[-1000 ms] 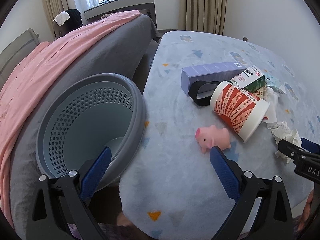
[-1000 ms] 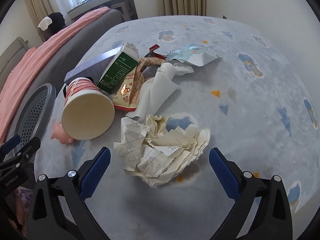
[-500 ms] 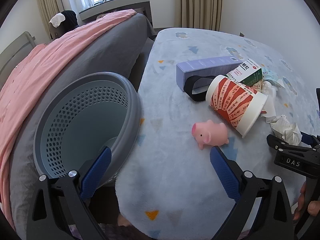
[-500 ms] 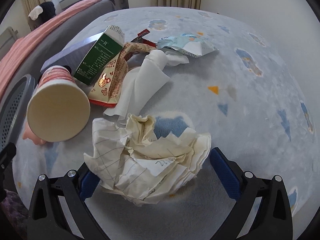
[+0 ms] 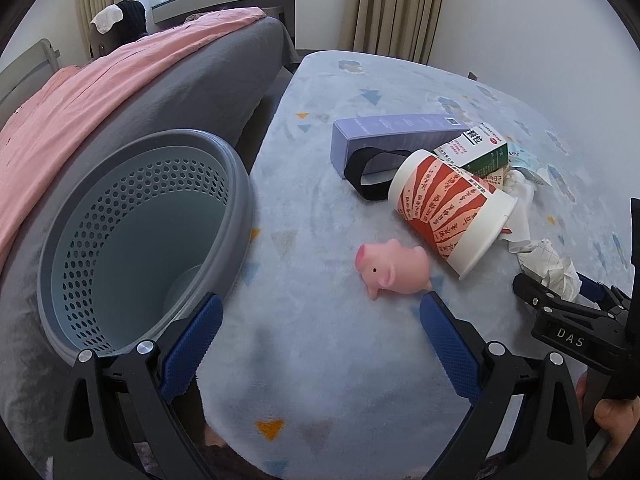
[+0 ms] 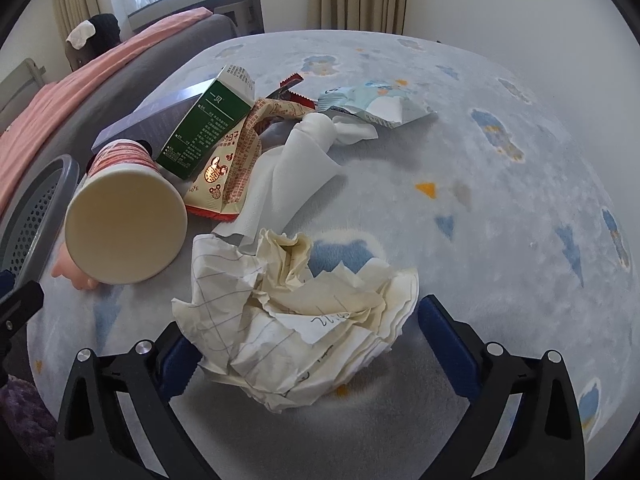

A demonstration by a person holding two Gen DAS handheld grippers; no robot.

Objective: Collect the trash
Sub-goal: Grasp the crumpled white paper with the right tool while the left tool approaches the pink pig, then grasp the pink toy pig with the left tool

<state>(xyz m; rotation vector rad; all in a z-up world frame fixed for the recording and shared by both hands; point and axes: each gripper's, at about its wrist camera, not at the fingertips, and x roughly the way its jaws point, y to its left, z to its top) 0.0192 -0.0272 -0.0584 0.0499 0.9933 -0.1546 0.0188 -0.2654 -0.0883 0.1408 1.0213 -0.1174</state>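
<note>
A crumpled sheet of lined paper [image 6: 304, 320] lies on the blue patterned table cover [image 6: 500, 220]. My right gripper [image 6: 312, 320] straddles it and its jaws are closing. The left pad is partly hidden behind the paper and a small gap shows at the right pad [image 6: 444, 340]. My left gripper [image 5: 316, 320] stands open and empty over the table's near edge, between the grey perforated basket [image 5: 240, 200] and a pink pig toy [image 5: 392, 268]. From the left wrist the same paper [image 5: 556, 268] shows at the far right.
A red and white paper cup [image 6: 124, 220] lies on its side left of the paper. Behind it are a green carton [image 6: 204, 128], a purple box [image 5: 392, 132], a snack wrapper [image 6: 236, 160], a white tissue [image 6: 288, 168] and a pale blue wrapper [image 6: 376, 104]. A bed with a pink blanket [image 5: 100, 92] runs along the left.
My right gripper has come forward so the crumpled paper now sits between its fingers instead of ahead of them. The left gripper's view has tipped up slightly; its jaws stay wide.
</note>
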